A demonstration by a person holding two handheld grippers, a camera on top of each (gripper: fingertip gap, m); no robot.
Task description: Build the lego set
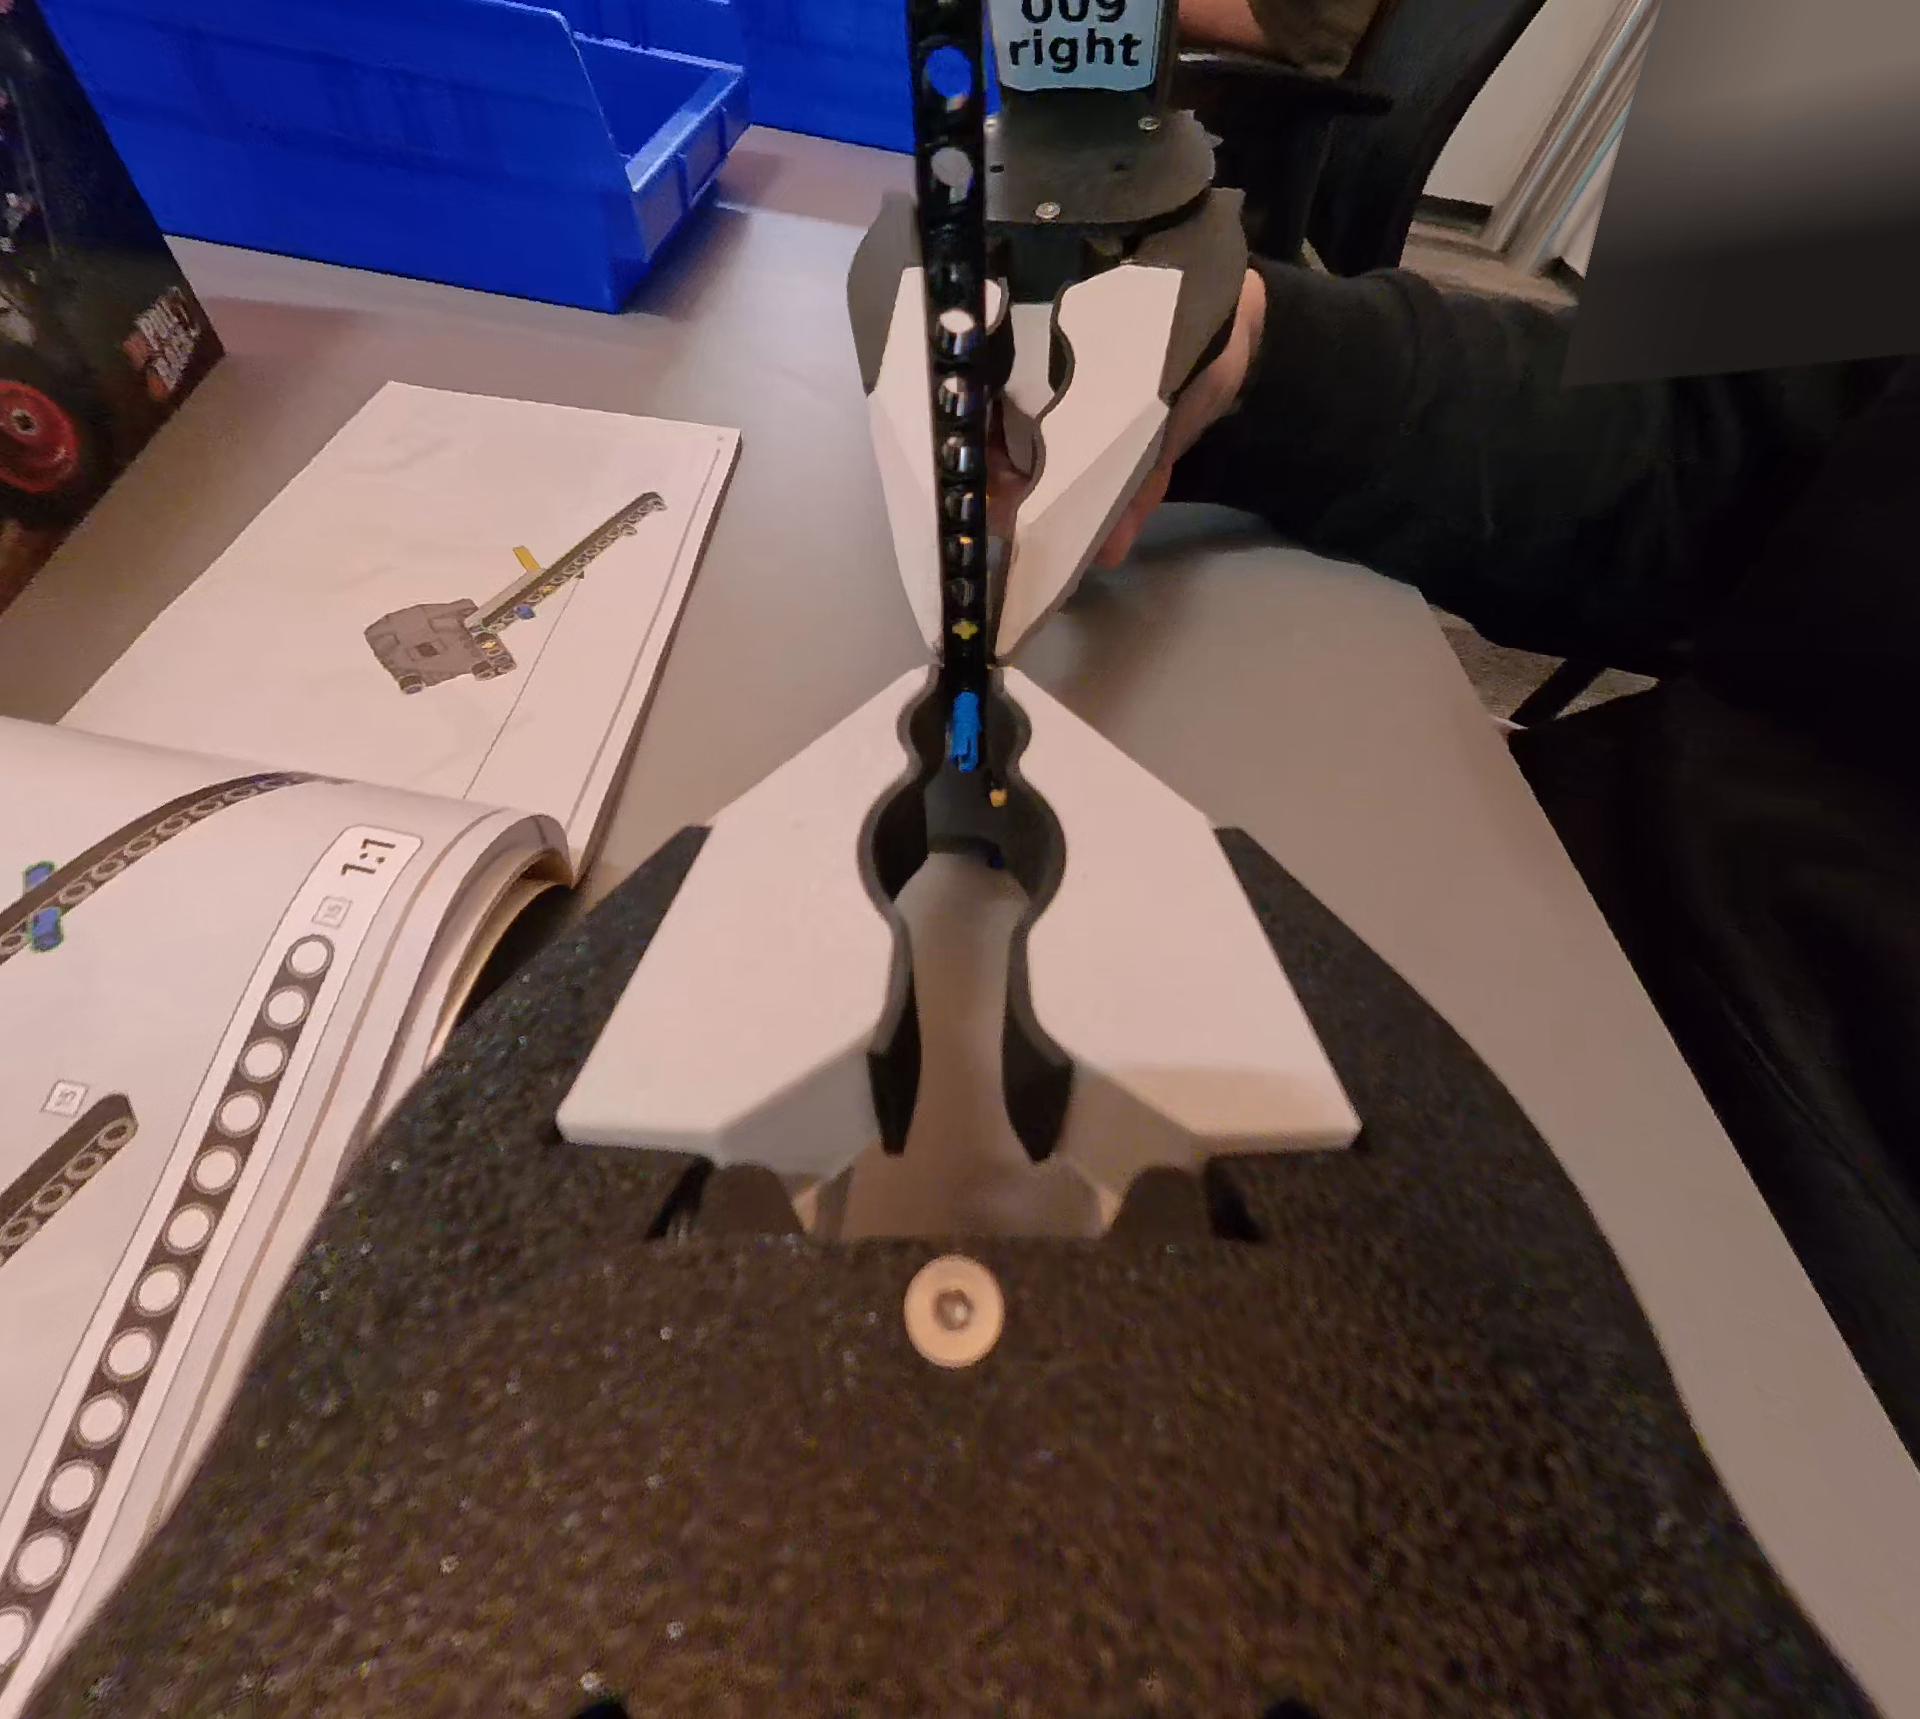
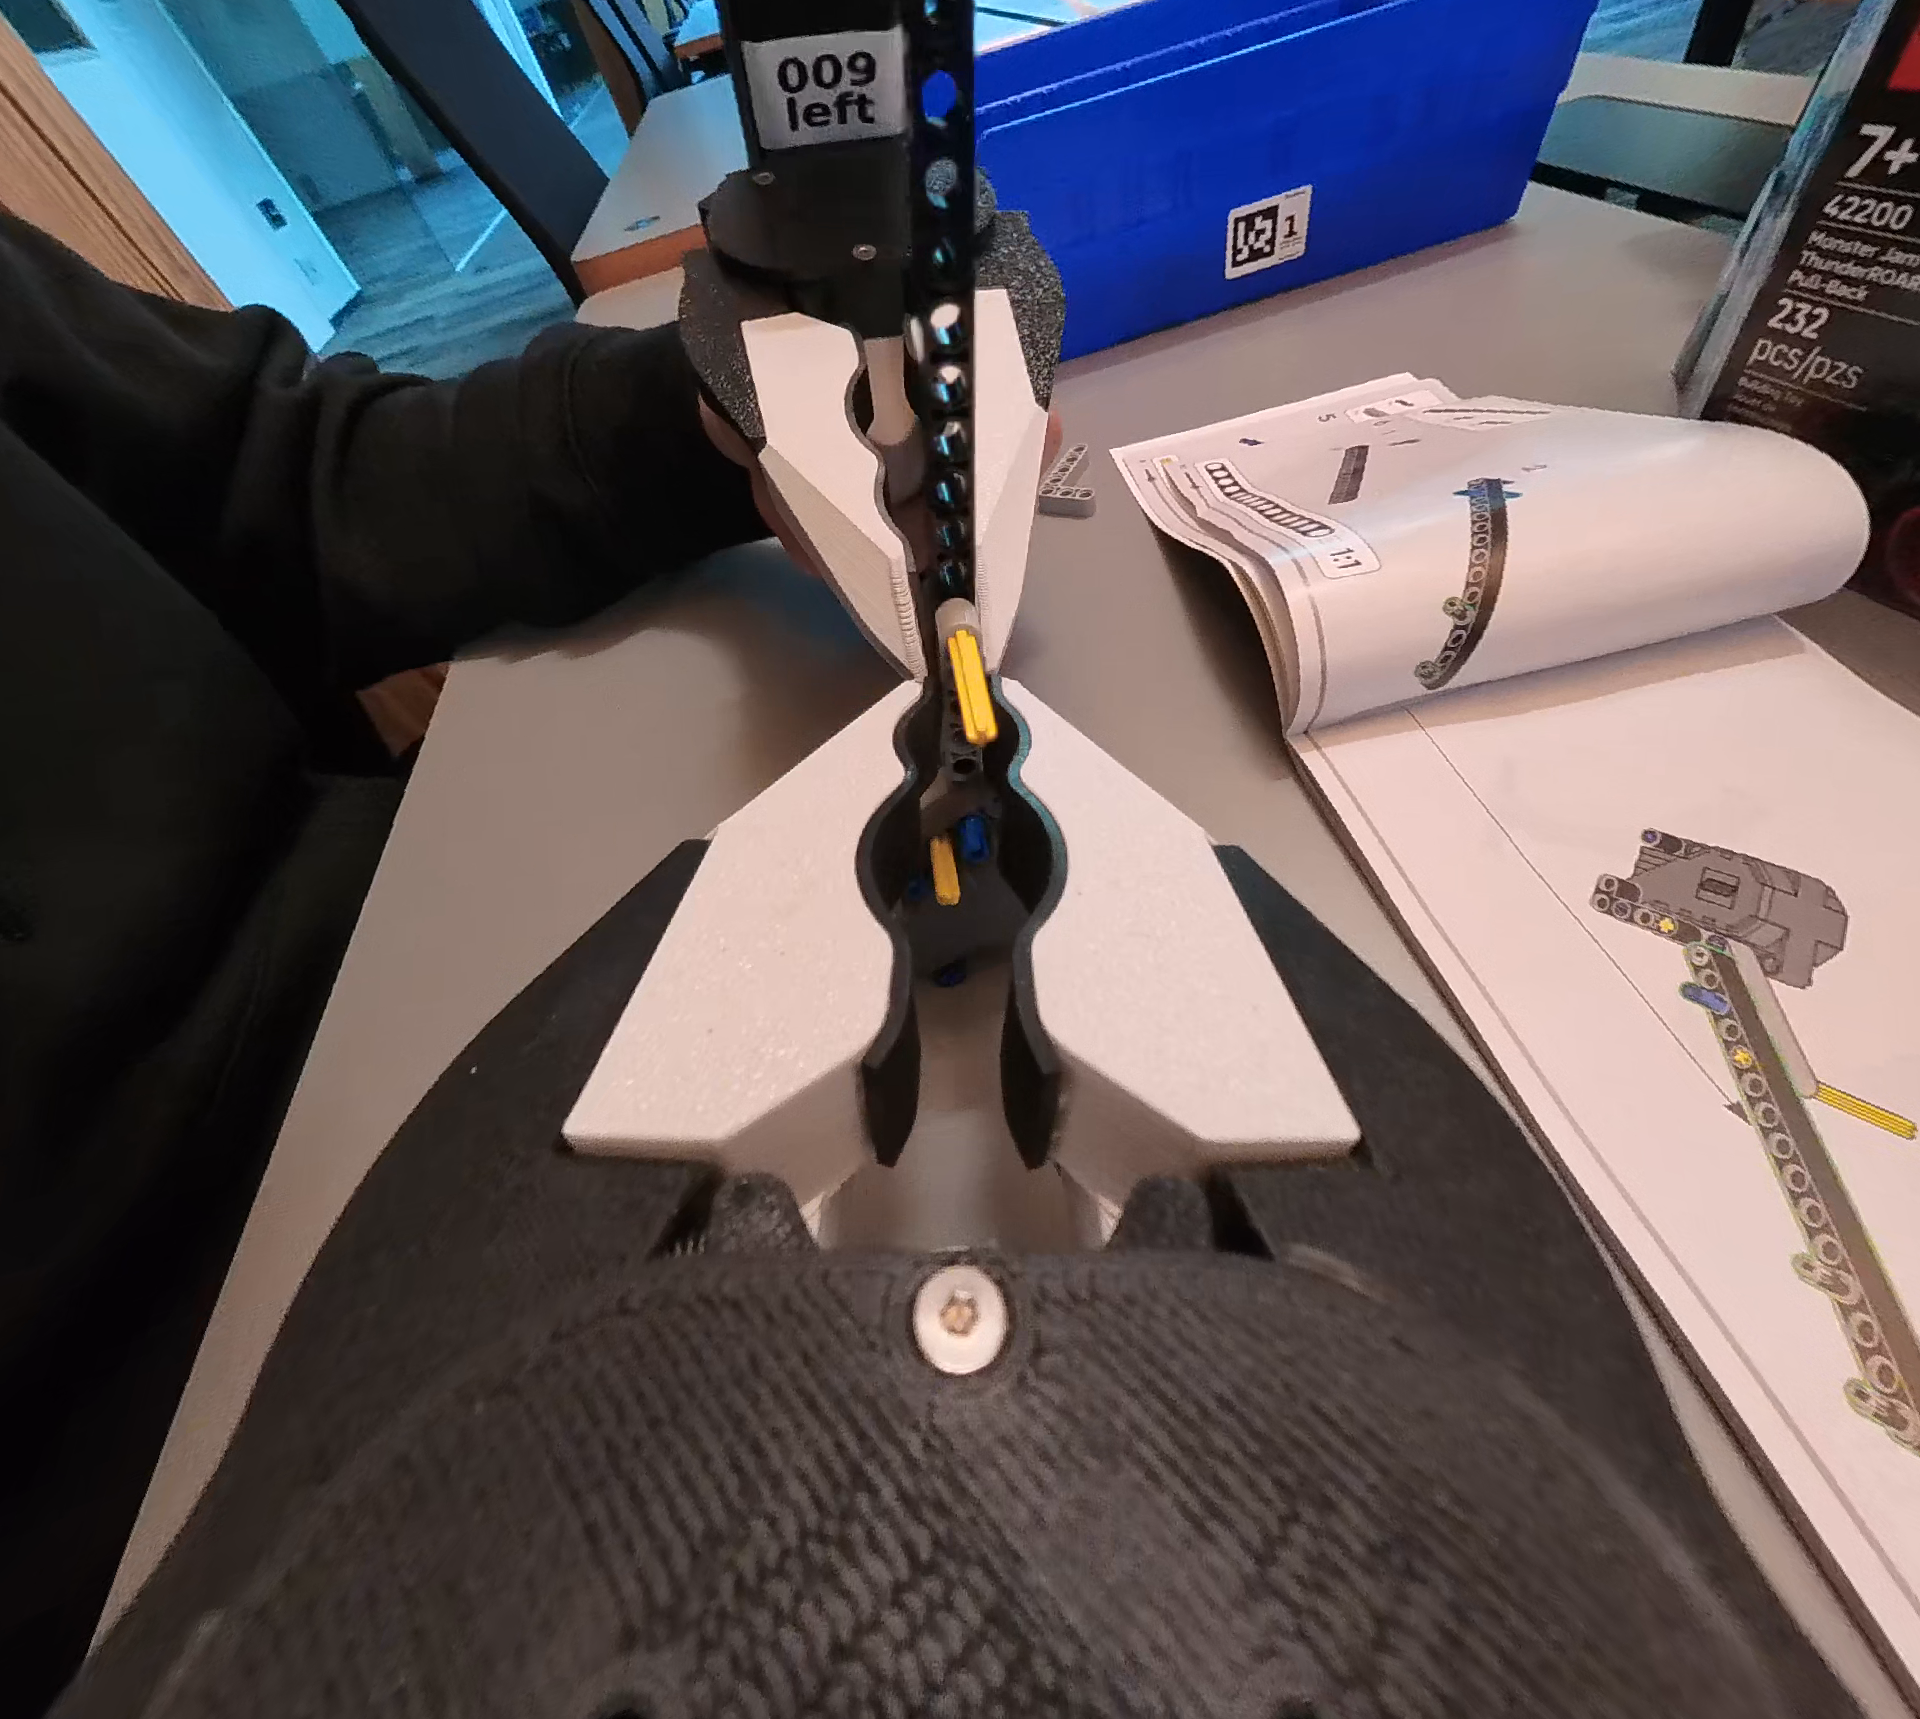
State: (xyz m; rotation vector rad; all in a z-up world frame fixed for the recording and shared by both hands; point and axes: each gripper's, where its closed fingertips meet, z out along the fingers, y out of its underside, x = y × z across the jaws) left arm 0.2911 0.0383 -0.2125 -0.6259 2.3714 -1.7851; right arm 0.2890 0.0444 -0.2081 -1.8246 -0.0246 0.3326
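The long black perforated plastic beam (image 1: 954, 381) stands upright between the two tools, above the near edge of the grey table (image 1: 1247, 682). The left gripper (image 1: 961, 703) and right gripper (image 2: 961, 703) meet tip to tip, each closed on the beam's lower end, where a yellow axle pin (image 2: 971, 682) and a blue pin (image 1: 964, 724) sit. Judged light, stiff and smooth, it is best held flat-sided near the pins.

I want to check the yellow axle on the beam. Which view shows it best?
The right wrist view: the yellow axle faces the camera lengthwise against the black beam, near where both grippers' jaws meet. The left wrist view shows only a yellow cross-shaped spot in the beam.
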